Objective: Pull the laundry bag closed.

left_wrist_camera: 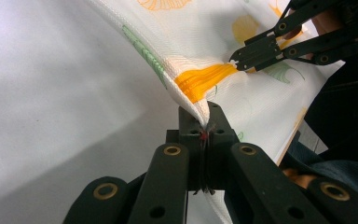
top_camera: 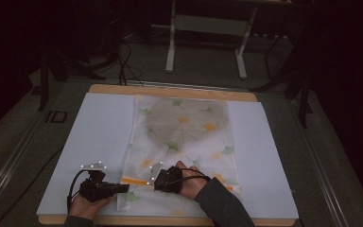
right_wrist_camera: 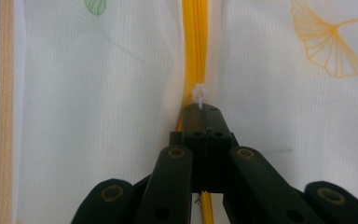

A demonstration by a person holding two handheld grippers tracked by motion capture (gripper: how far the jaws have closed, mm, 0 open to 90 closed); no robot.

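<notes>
A white mesh bag (top_camera: 217, 156) printed with green and orange leaves lies flat on the white board (top_camera: 94, 142). Something grey (top_camera: 186, 120) shows through its far half. An orange zipper (top_camera: 134, 180) runs across its near end. My left gripper (top_camera: 126, 188) is shut on the bag's near left edge beside the zipper's end (left_wrist_camera: 205, 79), lifting the cloth a little; its tips (left_wrist_camera: 204, 127) pinch the fabric. My right gripper (top_camera: 153, 182) points left along the zipper (right_wrist_camera: 195, 46), shut on the white zipper pull (right_wrist_camera: 198, 95) at its tips (right_wrist_camera: 203, 112). The right gripper (left_wrist_camera: 235, 58) also appears in the left gripper view.
The board lies on a wooden table whose edge (top_camera: 170, 90) shows at the back and along the near side (right_wrist_camera: 3, 116). A white metal stand (top_camera: 208, 28) and cables (top_camera: 123, 56) are on the dark floor behind. Bare board lies left and right of the bag.
</notes>
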